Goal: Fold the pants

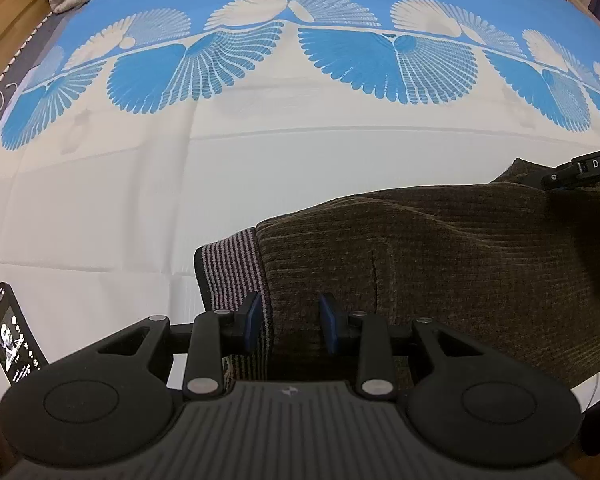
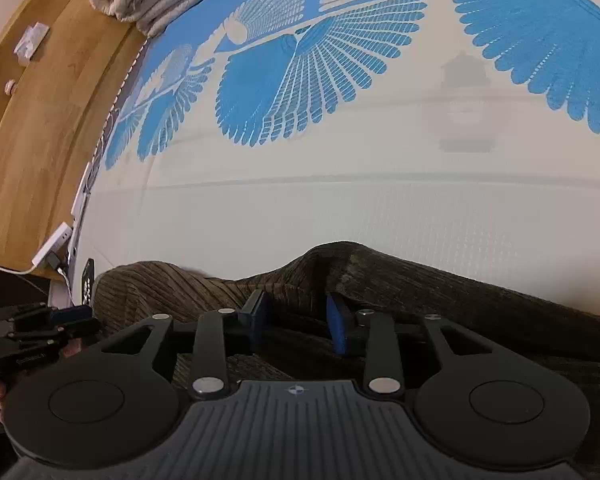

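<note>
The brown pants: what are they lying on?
The brown pants lie on a white-and-blue patterned bedsheet. Whatever is beneath their middle is covered.

Left gripper [image 1: 289,326] is standing part-open over the pants [image 1: 440,248] waistband [image 1: 230,276]; a phone [image 1: 14,338] is lying beside.

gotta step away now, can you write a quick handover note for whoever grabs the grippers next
Left gripper: over the striped waistband end of the brown pants, pads apart with fabric between them; grip unclear.
Right gripper: down on the pants further along, beside a raised ridge; grip unclear too.
Pants lie bunched across the near side of the bedsheet.
Done: no clean fold visible.
Left: flatten, fold, square up.
Phone lies near the edge.
</note>
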`<state>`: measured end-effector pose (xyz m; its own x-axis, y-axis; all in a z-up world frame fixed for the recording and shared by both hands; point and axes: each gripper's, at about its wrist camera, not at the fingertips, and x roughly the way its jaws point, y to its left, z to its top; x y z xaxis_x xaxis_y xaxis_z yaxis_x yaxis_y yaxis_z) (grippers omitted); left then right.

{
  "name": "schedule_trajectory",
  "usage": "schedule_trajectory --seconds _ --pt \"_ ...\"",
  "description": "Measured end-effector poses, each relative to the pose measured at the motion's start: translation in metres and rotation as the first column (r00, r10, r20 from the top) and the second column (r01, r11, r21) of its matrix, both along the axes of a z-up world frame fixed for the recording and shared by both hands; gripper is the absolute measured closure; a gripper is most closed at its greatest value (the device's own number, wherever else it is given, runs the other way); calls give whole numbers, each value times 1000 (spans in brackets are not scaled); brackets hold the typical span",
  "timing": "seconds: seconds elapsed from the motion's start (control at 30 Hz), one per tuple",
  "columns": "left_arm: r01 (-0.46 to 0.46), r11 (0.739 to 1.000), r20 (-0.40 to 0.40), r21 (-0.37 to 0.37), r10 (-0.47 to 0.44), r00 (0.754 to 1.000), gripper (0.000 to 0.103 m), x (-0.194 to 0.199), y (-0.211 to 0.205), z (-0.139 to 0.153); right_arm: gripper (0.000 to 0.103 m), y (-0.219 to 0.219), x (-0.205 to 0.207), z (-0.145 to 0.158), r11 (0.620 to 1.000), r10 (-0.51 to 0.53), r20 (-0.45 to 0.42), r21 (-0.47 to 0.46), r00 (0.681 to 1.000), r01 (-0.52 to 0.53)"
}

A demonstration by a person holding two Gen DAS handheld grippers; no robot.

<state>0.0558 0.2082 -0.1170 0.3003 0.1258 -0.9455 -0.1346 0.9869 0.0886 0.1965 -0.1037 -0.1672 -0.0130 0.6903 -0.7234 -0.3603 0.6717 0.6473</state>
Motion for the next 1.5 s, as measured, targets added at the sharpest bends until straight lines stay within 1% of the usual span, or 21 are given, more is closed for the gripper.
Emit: schedule_trajectory --seconds 0.1,0.2,0.23,0.27,0.33,0.37,0.4,0.43,0.5,0.6,0.63,0.67,0.73,0.77,0.87,0.97,1.0,1.07,1.17,1.33,1.5 --pt "4 1000 0 3 -4 1000 67 1 -2 0 60 7 -4 2 999 34 40 -19 999 -33" --pt "2 1000 1 6 -2 1000 67 1 -3 0 62 14 -6 7 996 80 86 -42 993 -76" --pt "-1 1000 2 8 1 1000 67 1 -3 0 85 17 -5 12 994 104 119 -51 987 -99" --pt "-7 1000 4 10 7 1000 67 1 -2 1 91 17 -5 20 993 116 165 -47 980 -109" --pt "-19 1000 10 13 19 1000 67 0 0 2 92 11 1 53 999 36 311 18 950 -44" --pt "-22 1000 12 14 22 1000 67 -1 1 3 98 10 1 65 1000 -6 387 21 922 -3" --pt "-23 1000 12 15 23 1000 67 -1 1 3 99 6 0 74 998 -55 472 0 880 62" --pt "-24 1000 12 17 23 1000 67 -1 1 3 96 2 4 76 992 -91 496 -27 864 120" --pt "-20 1000 13 20 20 1000 67 -1 1 4 95 -9 15 67 986 -121 436 -53 892 160" --pt "-28 1000 21 14 28 999 67 -3 3 6 95 -24 18 62 991 -72 411 -76 909 113" --pt "-34 999 24 15 34 999 67 -3 5 6 90 -28 18 60 994 -45 390 -76 920 81" --pt "-44 999 28 16 44 999 67 -3 8 7 73 -31 16 57 994 -16 371 -91 929 53" --pt "-72 997 39 7 72 997 66 -3 13 10 50 -34 12 51 990 31 368 -139 929 22" --pt "-88 996 45 1 88 995 61 -2 15 12 46 -36 10 47 986 61 361 -165 931 -1" --pt "-115 993 46 7 114 992 44 -2 20 13 46 -35 0 36 968 159 333 -239 929 -80" --pt "-97 995 -19 31 98 995 40 0 19 2 47 -34 -15 25 932 253 351 -340 901 -130" --pt "-80 996 -45 41 82 996 40 1 17 -4 49 -33 -20 23 918 288 369 -370 884 -144" --pt "-61 995 -92 74 68 993 46 0 17 -14 61 -29 -30 24 890 345 431 -433 834 -144" --pt "-28 992 -133 121 44 990 47 -5 17 -24 62 -34 -38 27 877 364 464 -464 807 -129" --pt "-2 986 -130 165 24 991 39 -9 12 -23 53 -88 -34 24 853 352 419 -511 837 -103" --pt "40 977 -133 207 -13 991 38 -6 1 -20 46 -188 -29 21 865 182 413 -498 892 54"
